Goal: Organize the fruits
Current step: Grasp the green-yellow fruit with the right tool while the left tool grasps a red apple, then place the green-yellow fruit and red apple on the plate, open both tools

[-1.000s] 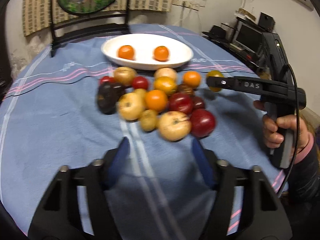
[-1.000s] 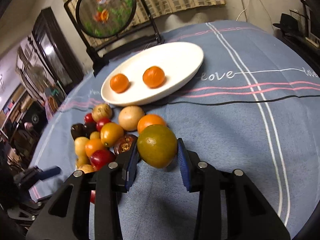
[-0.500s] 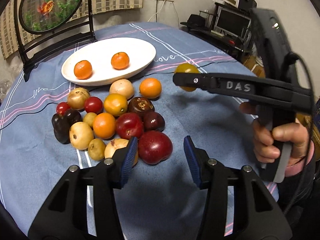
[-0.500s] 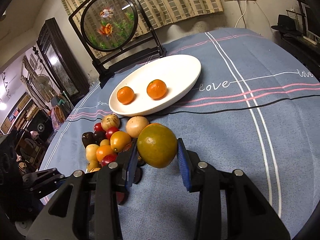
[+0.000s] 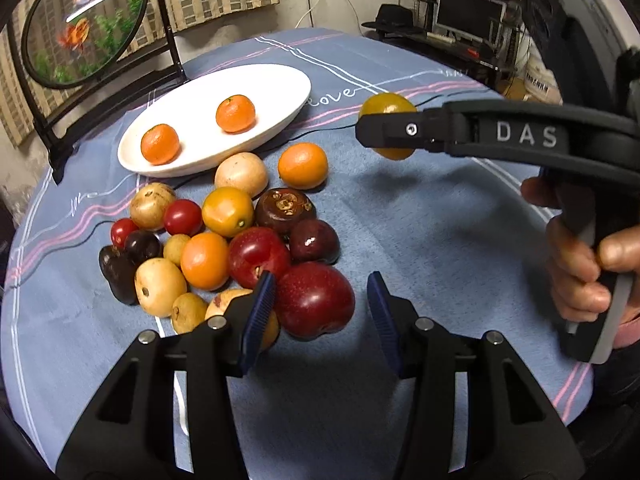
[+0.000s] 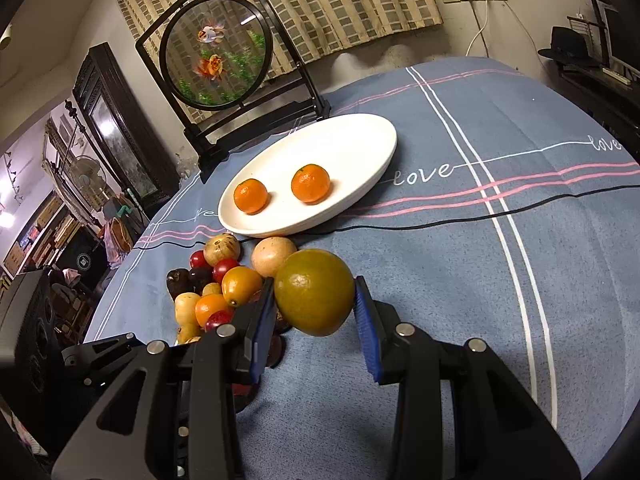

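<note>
— What's on the white plate [image 6: 372, 168]?

— Two small oranges, side by side and apart from each other: one toward the left [image 6: 250, 196], one nearer the middle [image 6: 310, 183]. The rest of the plate is bare. It sits on the blue tablecloth [image 6: 460, 280], in front of a round framed goldfish screen [image 6: 218, 52].

— And the other fruit?

— Heaped on the cloth just in front of the plate, touching one another: a pale round fruit [image 5: 241, 169], an orange [image 5: 303, 165] beside it, a yellow-orange one [image 5: 227, 211], a dark brown fruit [image 5: 285, 209], cherry tomatoes [image 5: 182, 217], dark plums [image 5: 314, 241], tan fruits [image 5: 159, 286] and a big red plum [image 5: 314, 300] at the near edge.

— What is the right gripper [image 6: 315, 304] doing?

— Its blue pads pinch a greenish-yellow orange [image 6: 314, 292] from both sides, held up off the cloth, near the heap and short of the plate. In the left view the same fruit [image 5: 390, 105] shows behind the finger, with its shadow on the cloth below.

— The left gripper [image 5: 322, 304]?

— Fingers spread wide, holding nothing. The big red plum lies between them, against the left pad [image 5: 260, 312], with a gap before the right pad.
</note>
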Tool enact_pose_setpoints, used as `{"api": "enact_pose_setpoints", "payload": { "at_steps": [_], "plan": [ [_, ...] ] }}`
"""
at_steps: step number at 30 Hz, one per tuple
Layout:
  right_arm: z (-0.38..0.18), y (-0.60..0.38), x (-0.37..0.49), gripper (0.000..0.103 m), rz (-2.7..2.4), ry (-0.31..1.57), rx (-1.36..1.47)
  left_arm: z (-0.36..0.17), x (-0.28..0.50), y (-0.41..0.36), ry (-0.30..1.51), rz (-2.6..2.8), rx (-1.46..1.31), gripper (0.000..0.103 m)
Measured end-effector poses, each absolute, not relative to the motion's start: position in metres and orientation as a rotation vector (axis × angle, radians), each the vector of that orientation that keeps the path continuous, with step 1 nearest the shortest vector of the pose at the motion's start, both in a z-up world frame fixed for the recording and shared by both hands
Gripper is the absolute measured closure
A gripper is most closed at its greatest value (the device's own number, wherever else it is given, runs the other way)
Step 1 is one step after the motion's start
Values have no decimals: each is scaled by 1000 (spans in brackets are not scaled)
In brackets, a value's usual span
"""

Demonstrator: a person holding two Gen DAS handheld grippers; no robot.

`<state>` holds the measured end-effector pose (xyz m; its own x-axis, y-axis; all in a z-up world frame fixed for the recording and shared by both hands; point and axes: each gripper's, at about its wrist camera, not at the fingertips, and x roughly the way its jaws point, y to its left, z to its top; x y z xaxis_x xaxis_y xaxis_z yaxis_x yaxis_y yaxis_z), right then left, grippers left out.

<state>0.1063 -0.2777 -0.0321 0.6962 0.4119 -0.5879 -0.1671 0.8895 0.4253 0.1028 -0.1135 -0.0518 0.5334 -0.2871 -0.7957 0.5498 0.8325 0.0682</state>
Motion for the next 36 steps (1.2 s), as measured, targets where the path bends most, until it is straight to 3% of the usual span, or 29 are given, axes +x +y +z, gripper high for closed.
{"api": "enact_pose_setpoints", "payload": {
  "at_steps": [4, 26, 36],
  "plan": [
    [-32, -278, 106, 65, 328, 739, 359, -53, 104, -113, 874, -495, 345, 61],
    [-39, -267, 112, 65, 363, 796, 342, -21, 108, -58, 815, -547, 103, 62],
    [23, -244, 166, 64, 370, 671, 203, 27, 188, -27, 702, -458, 72, 61]
  ]
}}
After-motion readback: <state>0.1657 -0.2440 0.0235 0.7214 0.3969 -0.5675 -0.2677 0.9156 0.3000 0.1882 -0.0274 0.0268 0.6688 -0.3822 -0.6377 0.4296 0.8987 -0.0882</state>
